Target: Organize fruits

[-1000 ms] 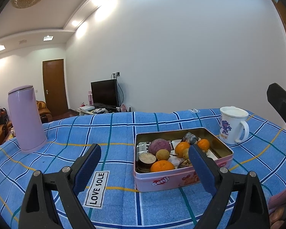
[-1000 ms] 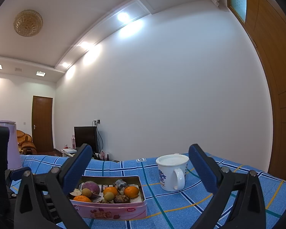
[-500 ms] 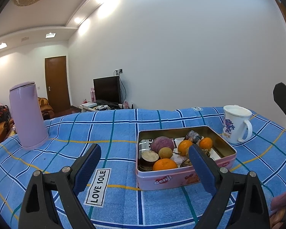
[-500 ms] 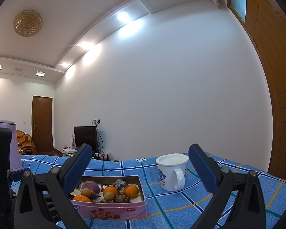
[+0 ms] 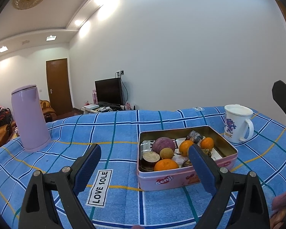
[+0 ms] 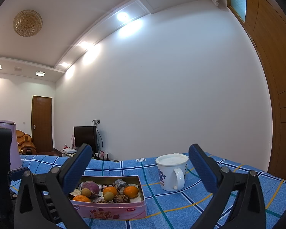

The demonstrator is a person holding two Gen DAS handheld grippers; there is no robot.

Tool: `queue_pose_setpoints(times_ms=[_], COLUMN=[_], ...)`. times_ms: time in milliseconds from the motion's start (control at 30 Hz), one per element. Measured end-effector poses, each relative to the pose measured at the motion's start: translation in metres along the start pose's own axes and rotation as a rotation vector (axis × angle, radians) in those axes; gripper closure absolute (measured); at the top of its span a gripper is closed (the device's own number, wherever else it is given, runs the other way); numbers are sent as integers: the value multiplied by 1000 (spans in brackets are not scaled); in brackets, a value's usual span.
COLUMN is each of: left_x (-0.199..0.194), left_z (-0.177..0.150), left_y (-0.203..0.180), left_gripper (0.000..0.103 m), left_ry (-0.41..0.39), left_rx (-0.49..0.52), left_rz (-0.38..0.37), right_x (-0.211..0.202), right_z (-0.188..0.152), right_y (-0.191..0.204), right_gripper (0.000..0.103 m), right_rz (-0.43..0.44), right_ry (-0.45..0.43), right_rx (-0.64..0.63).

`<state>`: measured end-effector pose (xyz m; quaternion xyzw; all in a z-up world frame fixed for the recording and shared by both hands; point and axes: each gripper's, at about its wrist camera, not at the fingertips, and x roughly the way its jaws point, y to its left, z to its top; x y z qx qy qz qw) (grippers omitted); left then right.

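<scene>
Bright ceiling spotlights (image 6: 122,16) glare on the wall; sharp frames, fisheye-bent edges.

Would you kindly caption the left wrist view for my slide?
Open left gripper poised before a pink tin of fruit on a blue checked cloth.

Both grippers, left (image 5: 144,153) and right (image 6: 140,153), have black triangular frames with silver screws and ribbed blue pads on the fingers (image 5: 87,167).
</scene>
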<state>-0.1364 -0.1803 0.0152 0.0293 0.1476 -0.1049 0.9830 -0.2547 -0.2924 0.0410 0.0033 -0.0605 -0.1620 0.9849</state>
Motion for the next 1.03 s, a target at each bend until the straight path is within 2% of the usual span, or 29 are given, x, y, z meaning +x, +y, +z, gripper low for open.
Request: queue_pose_setpoints(times_ms=[233, 400, 533, 700, 900, 1033], left_x=[3, 4, 5, 11, 7, 9], left_z=[0, 0, 0, -1, 0, 0], left_y=[3, 5, 5, 5, 7, 7], left_gripper=[9, 9, 9, 9, 9, 9], left_ry=[15, 19, 24, 70, 33, 52], left_rx=[-14, -27, -30, -49, -46, -47], left_rz=[2, -49, -60, -106, -98, -97], right_x=[0, 1, 3, 4, 4, 6], right_z=[0, -1, -3, -4, -4, -4], right_y=[0, 0, 0, -1, 0, 0], right_gripper=[0, 0, 0, 0, 0, 0], right_rz=[0, 0, -1, -2, -3, -4], right_ry=[0, 5, 18, 14, 17, 24], right_rx=[0, -1, -2, -1, -7, -6])
